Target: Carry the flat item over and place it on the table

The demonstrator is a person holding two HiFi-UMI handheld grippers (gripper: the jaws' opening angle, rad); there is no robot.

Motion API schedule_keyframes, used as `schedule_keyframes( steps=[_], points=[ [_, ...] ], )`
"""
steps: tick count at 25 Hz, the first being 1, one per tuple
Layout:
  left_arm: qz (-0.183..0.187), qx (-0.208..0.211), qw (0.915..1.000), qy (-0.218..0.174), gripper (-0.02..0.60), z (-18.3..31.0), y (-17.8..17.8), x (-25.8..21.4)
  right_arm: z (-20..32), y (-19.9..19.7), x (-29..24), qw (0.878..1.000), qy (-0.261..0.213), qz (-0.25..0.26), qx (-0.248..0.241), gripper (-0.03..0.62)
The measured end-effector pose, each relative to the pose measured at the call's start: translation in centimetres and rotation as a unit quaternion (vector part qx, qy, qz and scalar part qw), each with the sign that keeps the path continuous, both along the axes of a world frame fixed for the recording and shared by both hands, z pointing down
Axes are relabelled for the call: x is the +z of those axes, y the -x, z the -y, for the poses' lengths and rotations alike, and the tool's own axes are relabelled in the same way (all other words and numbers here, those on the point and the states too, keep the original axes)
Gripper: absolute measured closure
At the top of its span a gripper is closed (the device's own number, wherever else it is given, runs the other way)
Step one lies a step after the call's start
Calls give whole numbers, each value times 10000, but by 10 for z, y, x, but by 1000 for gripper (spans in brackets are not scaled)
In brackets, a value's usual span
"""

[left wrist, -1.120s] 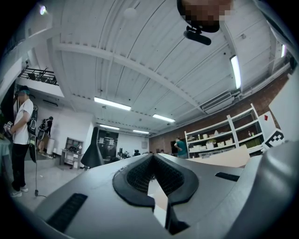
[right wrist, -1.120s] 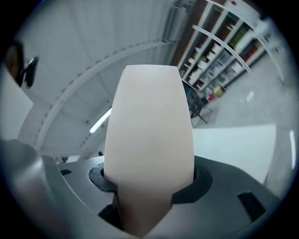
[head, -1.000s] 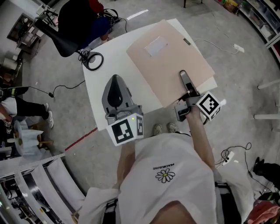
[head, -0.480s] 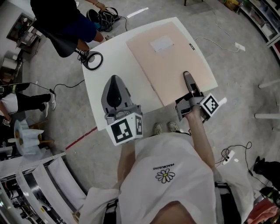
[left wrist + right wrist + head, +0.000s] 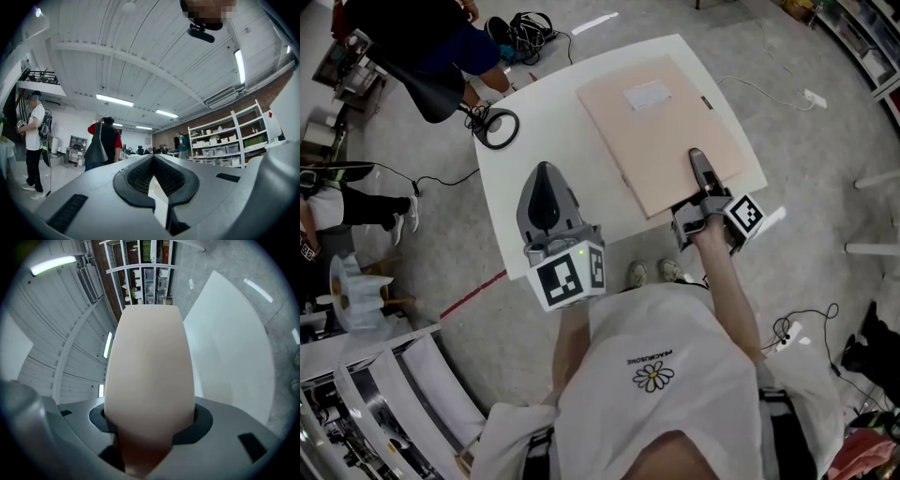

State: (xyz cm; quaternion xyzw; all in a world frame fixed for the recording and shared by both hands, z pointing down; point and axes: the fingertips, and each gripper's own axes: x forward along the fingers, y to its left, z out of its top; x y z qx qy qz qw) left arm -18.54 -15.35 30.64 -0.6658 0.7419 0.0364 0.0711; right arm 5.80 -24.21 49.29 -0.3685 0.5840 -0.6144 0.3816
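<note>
A flat pinkish-beige folder [image 5: 661,117] with a white label lies on the right half of the white table [image 5: 539,131]. Its near corner reaches the table's front edge. My right gripper [image 5: 696,161] is shut on the folder's near edge, upper jaw lying on top of it. In the right gripper view the folder [image 5: 150,362] runs out from between the jaws over the table [image 5: 229,348]. My left gripper [image 5: 546,183] hovers at the table's near left, jaws shut with nothing in them, and points up at the room [image 5: 153,158].
A black cable coil [image 5: 499,129] lies at the table's far left corner. A black chair and a person [image 5: 441,52] stand behind it. Cables and a white power strip [image 5: 811,100] lie on the floor. Shelving [image 5: 384,403] fills the lower left.
The folder has slid a little farther onto the table and swung square with it, with my right gripper following. The bystander at the back has shifted left. My left gripper has not moved.
</note>
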Motion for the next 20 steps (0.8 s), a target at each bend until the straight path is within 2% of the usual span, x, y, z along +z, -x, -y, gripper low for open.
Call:
schedule_keyframes(
  steps=[9, 20],
  points=[
    [-7, -179, 9997, 156, 569, 1, 10, 9, 25, 4, 39, 9970, 623, -350, 282, 313],
    [39, -411, 9986, 333, 569, -4, 25, 22, 37, 18, 67, 9927, 906, -760, 226, 313]
  ],
)
